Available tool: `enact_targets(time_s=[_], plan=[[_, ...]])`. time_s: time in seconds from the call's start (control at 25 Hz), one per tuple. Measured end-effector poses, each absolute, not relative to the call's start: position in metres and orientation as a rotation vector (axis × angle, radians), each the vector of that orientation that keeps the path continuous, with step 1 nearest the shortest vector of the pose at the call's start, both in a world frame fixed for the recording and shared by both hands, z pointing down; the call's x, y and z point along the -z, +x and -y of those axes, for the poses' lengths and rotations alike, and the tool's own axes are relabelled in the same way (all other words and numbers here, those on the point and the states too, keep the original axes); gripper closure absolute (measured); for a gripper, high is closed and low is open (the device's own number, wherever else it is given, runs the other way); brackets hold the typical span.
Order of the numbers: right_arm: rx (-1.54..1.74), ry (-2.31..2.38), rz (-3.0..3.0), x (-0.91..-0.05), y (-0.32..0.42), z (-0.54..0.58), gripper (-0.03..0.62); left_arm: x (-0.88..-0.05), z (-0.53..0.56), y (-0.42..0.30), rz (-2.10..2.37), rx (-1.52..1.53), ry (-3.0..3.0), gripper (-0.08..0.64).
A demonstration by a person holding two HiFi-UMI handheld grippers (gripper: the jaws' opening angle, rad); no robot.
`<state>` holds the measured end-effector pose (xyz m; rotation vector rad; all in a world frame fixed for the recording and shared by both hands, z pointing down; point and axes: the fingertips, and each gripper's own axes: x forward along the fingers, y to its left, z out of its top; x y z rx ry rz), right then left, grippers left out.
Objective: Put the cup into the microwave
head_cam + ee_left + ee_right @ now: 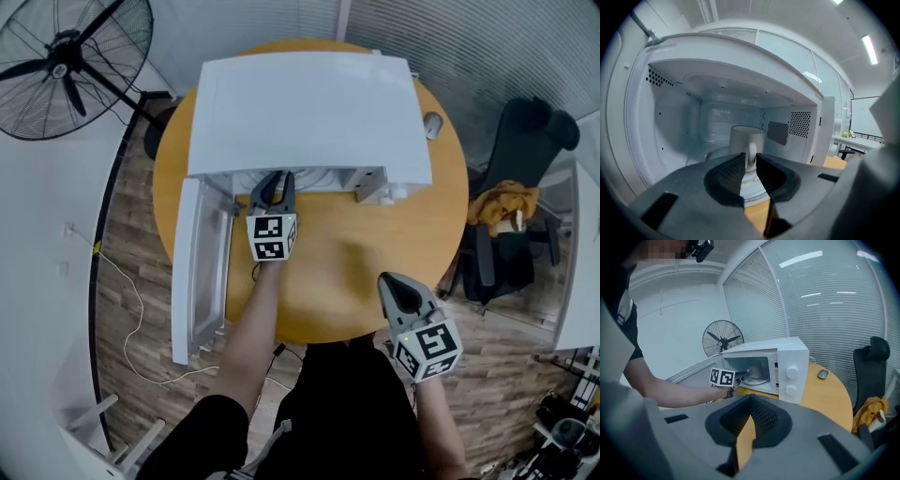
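Observation:
A white cup [747,138] stands upright on the glass turntable [753,190] inside the white microwave [309,103], its handle turned toward me. My left gripper [750,159] reaches into the oven's mouth [274,187], and its jaws close on the cup's handle from both sides. The microwave door [192,272] hangs wide open to the left. In the right gripper view the cup [755,367] shows inside the lit cavity, just past the left gripper [739,378]. My right gripper [392,283] is shut and empty over the table's front edge, away from the oven.
The microwave sits on a round wooden table [347,272]. A grey mouse [432,124] lies on the table by the oven's right side. A black standing fan [70,61] is at the far left, and an office chair with a yellow cloth [506,202] is at the right.

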<state>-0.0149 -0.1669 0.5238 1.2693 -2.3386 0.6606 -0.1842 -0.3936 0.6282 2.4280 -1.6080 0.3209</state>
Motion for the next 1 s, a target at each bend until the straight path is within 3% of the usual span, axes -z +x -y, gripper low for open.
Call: enact_targets(time_s=[0.44, 1.0], plan=[[-0.613, 1.225, 2.432, -0.507, -0.006, 0.143, 0.581, -0.6, 0.338, -0.186, 1.679, -0.314, 2.401, 0.511], [-0.58, 1.073, 2.558, -0.501, 0.028, 0.049, 0.581, -0.563, 0.172, -0.144, 1.738, -0.302, 2.333, 0.512]])
